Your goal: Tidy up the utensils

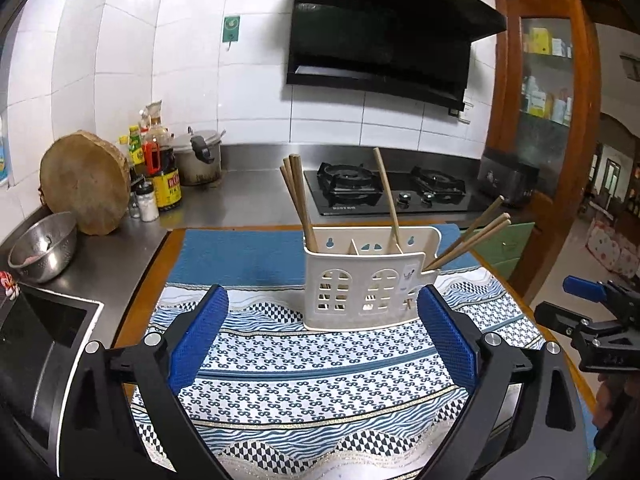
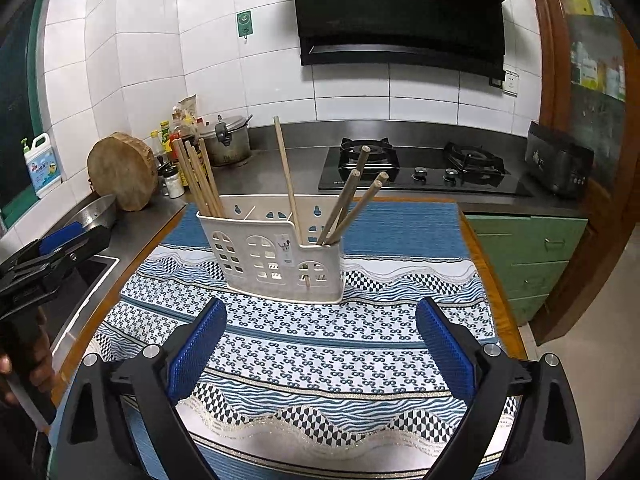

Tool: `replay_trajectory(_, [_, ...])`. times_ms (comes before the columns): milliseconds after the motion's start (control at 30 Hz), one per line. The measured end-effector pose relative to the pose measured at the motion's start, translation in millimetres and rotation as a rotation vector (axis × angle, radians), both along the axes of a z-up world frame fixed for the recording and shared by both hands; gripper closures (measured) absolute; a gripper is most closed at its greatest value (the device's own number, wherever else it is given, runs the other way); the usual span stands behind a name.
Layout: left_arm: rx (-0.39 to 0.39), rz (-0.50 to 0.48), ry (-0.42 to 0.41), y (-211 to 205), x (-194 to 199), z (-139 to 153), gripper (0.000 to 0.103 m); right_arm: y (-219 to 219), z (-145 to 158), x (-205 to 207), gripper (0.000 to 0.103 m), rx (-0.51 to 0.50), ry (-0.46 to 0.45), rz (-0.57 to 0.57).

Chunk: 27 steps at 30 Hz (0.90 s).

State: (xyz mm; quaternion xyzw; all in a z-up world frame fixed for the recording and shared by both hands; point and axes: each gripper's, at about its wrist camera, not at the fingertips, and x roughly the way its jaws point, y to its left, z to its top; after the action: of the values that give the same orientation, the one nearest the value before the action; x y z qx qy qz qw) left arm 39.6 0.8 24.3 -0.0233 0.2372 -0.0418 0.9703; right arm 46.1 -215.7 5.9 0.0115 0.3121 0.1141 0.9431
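Tiled kitchen corner, white walls, black range hood (image 2: 400, 16) over a two-burner gas hob (image 2: 420, 168) set in a steel counter. Wooden worktop (image 2: 492, 280) in front, draped in a blue-and-white patterned cloth (image 2: 320, 344) over a plain blue mat (image 2: 400, 228). White plastic utensil caddy (image 2: 276, 256) with window cut-outs standing upright on the cloth, near the middle; wooden chopsticks (image 2: 200, 180) bunched in its left compartment, a single stick (image 2: 286, 172) toward the middle, three more (image 2: 352, 204) leaning out of the low right pocket. Left claw (image 1: 322, 336) spread wide, released, nothing between its blue pads, low over the cloth just short of the caddy. Right claw (image 2: 320, 344) likewise spread and bare, also facing the caddy. Round wooden chopping block (image 1: 86, 184), sauce bottles (image 1: 160, 168), a pressure cooker (image 1: 200, 156) and a steel bowl (image 1: 44, 248) along the counter at left; green drawers (image 2: 532, 260) and a glazed wooden cabinet (image 1: 548, 72) at right.
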Motion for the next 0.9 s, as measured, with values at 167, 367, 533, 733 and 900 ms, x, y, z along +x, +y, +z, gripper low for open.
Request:
replay_trajectory(167, [0.02,-0.002,-0.002,-5,-7,0,0.007,-2,-3,-3,0.01,0.009,0.008,-0.006])
replay_trajectory(367, [-0.013,0.014,0.042,1,-7,-7,0.007,0,-5,-4,0.01,0.001,0.009,-0.008])
replay_trajectory(533, [-0.017,0.016,0.07,3,-8,-13,0.007,1,-4,-6,0.01,-0.004,0.004,-0.005])
replay_trajectory(733, [-0.021,0.024,0.081,3,-9,-16,0.007,2,-5,-8,0.009,-0.008,0.002,0.0])
replay_trajectory(900, [-0.029,0.036,0.082,6,-11,-17,0.007,3,-4,-9,0.009,-0.009,-0.001,0.002])
